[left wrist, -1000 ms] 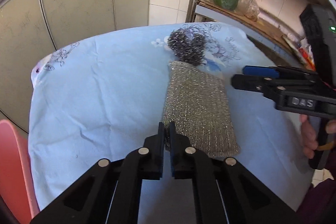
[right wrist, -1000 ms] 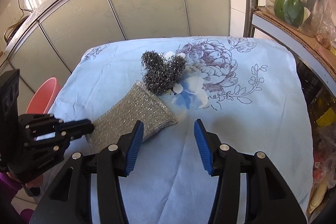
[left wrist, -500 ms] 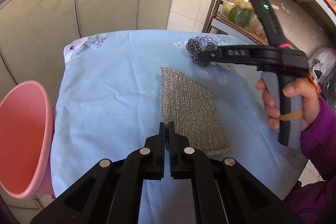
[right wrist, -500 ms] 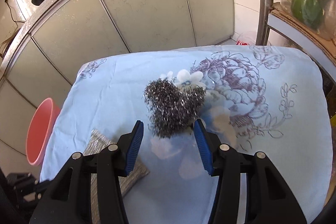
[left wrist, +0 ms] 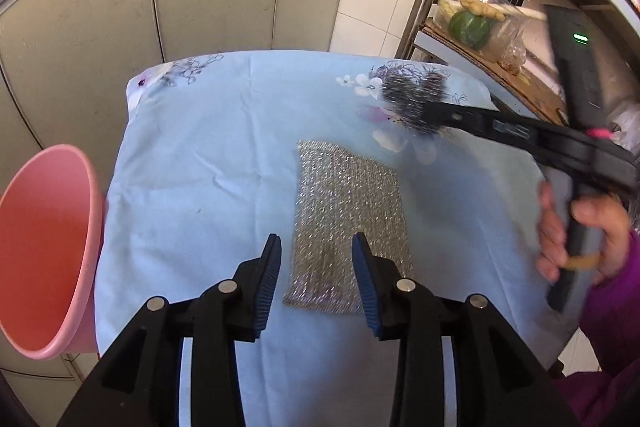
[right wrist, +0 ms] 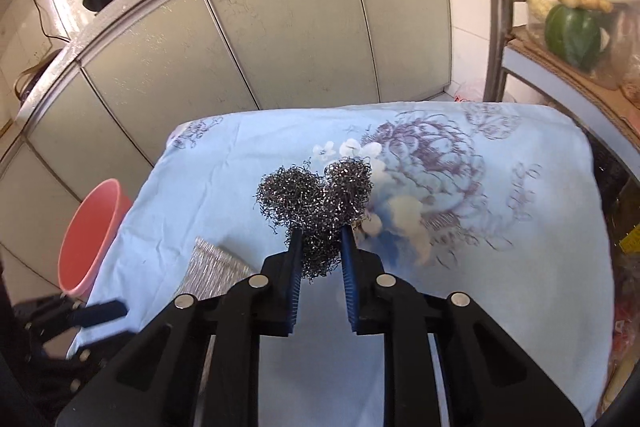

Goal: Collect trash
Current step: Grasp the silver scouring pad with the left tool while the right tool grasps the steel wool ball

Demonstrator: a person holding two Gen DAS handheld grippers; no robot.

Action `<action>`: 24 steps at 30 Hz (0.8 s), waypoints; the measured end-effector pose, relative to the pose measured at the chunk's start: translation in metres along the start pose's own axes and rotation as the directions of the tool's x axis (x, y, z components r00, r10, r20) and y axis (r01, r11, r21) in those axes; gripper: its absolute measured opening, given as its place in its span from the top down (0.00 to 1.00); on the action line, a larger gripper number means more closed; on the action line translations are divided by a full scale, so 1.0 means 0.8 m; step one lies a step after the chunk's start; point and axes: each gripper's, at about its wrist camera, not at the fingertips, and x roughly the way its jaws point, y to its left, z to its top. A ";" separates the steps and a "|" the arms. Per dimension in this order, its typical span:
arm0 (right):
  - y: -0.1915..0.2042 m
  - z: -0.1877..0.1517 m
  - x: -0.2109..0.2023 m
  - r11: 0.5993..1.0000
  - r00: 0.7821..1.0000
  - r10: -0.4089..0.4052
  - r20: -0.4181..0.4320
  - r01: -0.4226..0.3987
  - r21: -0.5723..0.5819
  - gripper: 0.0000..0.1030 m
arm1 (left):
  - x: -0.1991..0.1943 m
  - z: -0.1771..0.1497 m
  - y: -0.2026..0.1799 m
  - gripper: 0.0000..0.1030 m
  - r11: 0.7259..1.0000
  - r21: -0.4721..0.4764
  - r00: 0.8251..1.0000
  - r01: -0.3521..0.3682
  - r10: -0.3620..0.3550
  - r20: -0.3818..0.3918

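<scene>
Take the flat, rectangular, silver woven scouring pad (left wrist: 348, 227) as your marker, lying on the pale blue flower-printed cloth (left wrist: 208, 163) that covers the table. Nearest to you, your left gripper (left wrist: 316, 275) hangs just over the pad's near end; its jaws have just been opening and now stand roughly half apart, the blue-faced pads to either side of that end, pressing on nothing, so this claw is empty. Just beyond the pad's far right corner, your right gripper (right wrist: 320, 251) has just been closing and now pinches the dark, tangled ball of steel wool (right wrist: 316, 199): the strands bunch between the blue pads, most of the ball bulging out ahead of the tips. Whether the ball is clear of the cloth I cannot tell; it looks at most barely raised. To the left of the pad, off the table's edge and lower down, stands the round pink plastic basin (left wrist: 44, 239), mouth towards you; what I can see of its inside looks empty. Farther back are grey cabinet doors. As I judge it, you are early in the job: nothing is binned yet, one piece is gripped but not carried, and the silver pad is untouched. What remains is to take the steel wool across to the basin, let it go, then pick up and bin the pad.
</scene>
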 end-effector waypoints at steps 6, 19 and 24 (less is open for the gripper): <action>-0.018 -0.040 -0.059 1.000 1.000 0.007 0.030 -0.008 0.018 0.81 | 0.035 -0.001 -0.014 0.65 0.995 0.004 0.993 -0.096 0.096 -0.061; -0.043 -0.079 -0.116 0.999 0.998 0.020 0.064 -0.022 0.035 0.81 | 0.031 -0.007 -0.041 0.94 0.980 -0.076 0.983 -0.182 0.181 -0.028; -0.042 -0.085 -0.121 0.999 0.997 0.031 0.065 -0.033 0.020 0.81 | -0.003 -0.002 -0.064 0.95 0.976 -0.042 0.973 -0.214 0.216 0.080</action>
